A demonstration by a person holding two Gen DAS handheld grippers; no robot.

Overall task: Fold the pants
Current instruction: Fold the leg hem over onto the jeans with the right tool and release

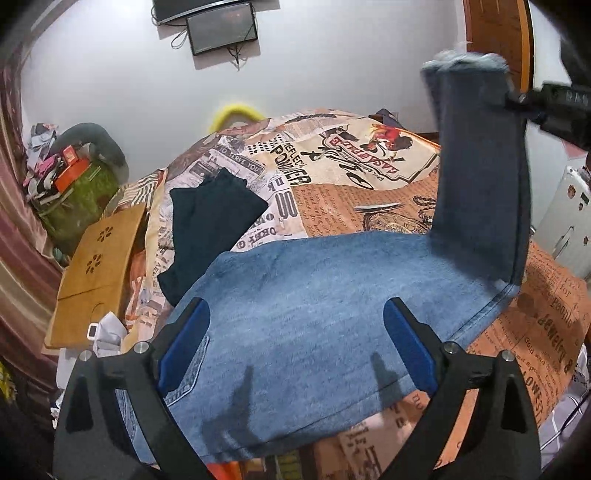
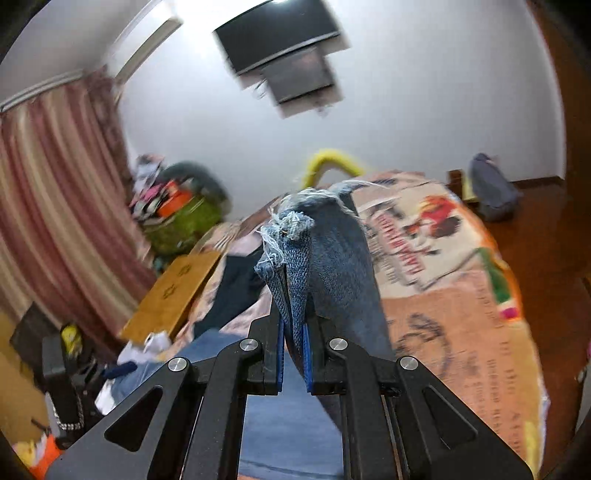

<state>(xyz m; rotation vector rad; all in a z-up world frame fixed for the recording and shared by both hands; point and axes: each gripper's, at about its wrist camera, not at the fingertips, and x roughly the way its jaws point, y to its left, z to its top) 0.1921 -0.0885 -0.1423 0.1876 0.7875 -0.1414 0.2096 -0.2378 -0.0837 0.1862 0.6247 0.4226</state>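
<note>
Blue jeans (image 1: 314, 306) lie flat across the printed bedspread (image 1: 332, 206), waist end at the lower left. Their leg end (image 1: 480, 166) is lifted upright at the right, pinched by my right gripper (image 1: 513, 98) coming in from the right edge. In the right wrist view the frayed hem (image 2: 291, 251) sticks up between the blue pads (image 2: 306, 354), and my right gripper (image 2: 293, 332) is shut on it. My left gripper (image 1: 295, 321) hovers open above the jeans' seat, with nothing between its blue pads (image 1: 406, 339).
A dark folded garment (image 1: 207, 229) lies on the bed beyond the jeans. A wooden lap board (image 1: 99, 280) leans at the bed's left side, a cluttered green bag (image 1: 74, 199) behind it. Screens (image 1: 221, 31) hang on the white wall. A white appliance (image 1: 565, 221) stands right.
</note>
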